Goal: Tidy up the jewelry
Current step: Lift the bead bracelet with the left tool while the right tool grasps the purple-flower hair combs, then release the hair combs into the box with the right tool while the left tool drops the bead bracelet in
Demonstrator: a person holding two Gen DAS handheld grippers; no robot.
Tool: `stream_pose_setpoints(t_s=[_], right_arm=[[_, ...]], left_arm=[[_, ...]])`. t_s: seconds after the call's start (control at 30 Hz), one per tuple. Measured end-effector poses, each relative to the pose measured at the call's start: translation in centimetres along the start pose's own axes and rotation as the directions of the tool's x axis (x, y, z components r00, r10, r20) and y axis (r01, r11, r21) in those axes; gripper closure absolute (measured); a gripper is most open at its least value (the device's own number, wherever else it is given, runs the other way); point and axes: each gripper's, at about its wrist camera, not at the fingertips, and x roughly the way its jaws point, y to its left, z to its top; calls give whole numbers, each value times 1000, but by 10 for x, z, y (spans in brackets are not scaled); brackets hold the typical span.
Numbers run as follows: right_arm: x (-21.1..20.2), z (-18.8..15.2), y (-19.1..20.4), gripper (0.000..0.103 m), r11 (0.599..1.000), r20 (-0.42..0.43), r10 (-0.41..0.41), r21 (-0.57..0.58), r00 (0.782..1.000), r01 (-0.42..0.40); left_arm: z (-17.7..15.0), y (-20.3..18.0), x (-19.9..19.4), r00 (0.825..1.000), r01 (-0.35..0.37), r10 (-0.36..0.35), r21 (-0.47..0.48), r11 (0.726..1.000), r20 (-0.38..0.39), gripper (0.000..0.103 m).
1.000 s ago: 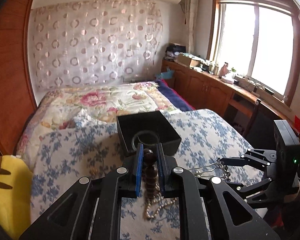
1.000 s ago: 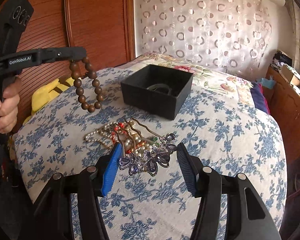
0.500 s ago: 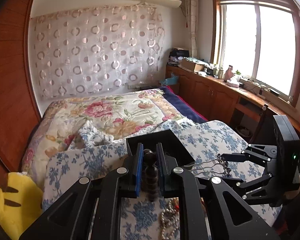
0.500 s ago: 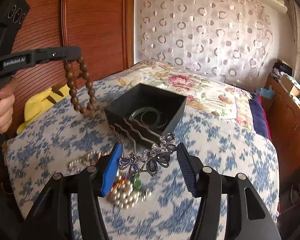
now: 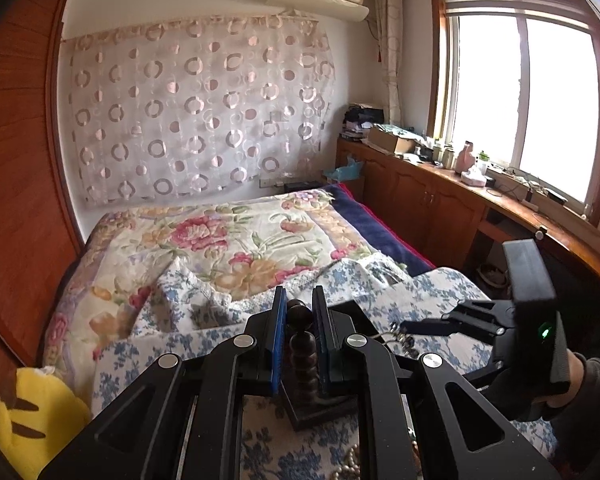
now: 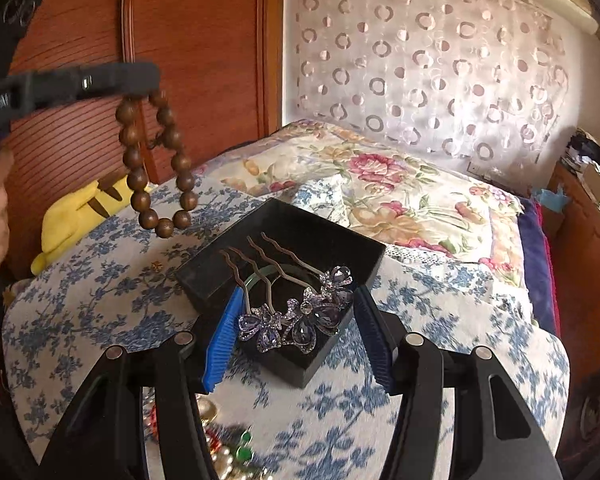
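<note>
In the right wrist view, the right gripper (image 6: 296, 332) has its two blue pads set fairly wide, and a hair comb (image 6: 300, 312) with purple stone flowers is clamped between them; its wavy metal prongs point away, toward 11 o'clock. The comb hangs over the near corner of a black box (image 6: 300, 236), which stands on the blue-flowered cloth (image 6: 100, 300) of the bed. Inside the box a pale green ring, maybe a bangle (image 6: 260, 276), can be seen partly behind the prongs. At 10 o'clock from the box, the left gripper (image 6: 140, 80) reaches in from the left edge with its jaws nearly closed on a bracelet of brown wooden beads (image 6: 156, 164); the loop of beads hangs freely below the jaws, above the cloth and a little to the left of the box, not touching it. In the left wrist view, the same beads (image 5: 302, 344) stand between the blue pads of that gripper (image 5: 300, 340), with a corner of the box (image 5: 320, 412) under them. At 6 o'clock in the right wrist view, between the gripper's arms, some pearls (image 6: 224, 468) and green stones lie on the cloth, blurred. A yellow plush toy (image 6: 76, 212) lies at the bed's left edge.
</note>
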Motion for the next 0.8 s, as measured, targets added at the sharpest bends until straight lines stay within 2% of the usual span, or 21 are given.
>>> stream_pose_setpoints(t_s=[0.17, 0.27, 0.5, 0.8], right_arm=[[23, 1, -1, 43, 1000, -41, 18, -5, 999, -18], [26, 1, -5, 33, 1000, -37, 26, 2, 999, -26], [9, -7, -25, 33, 999, -2, 18, 49, 1000, -18], [-3, -22, -46, 33, 995, -2, -27, 98, 1000, 27]], left_arm=[[7, 5, 15, 1000, 1, -1, -7, 1000, -12, 91], [8, 5, 26, 1000, 6, -6, -9, 1000, -23, 91], [7, -3, 48, 998, 27, -27, 11, 1000, -54, 91], [6, -16, 73, 994, 54, -50, 37, 998, -93, 91]])
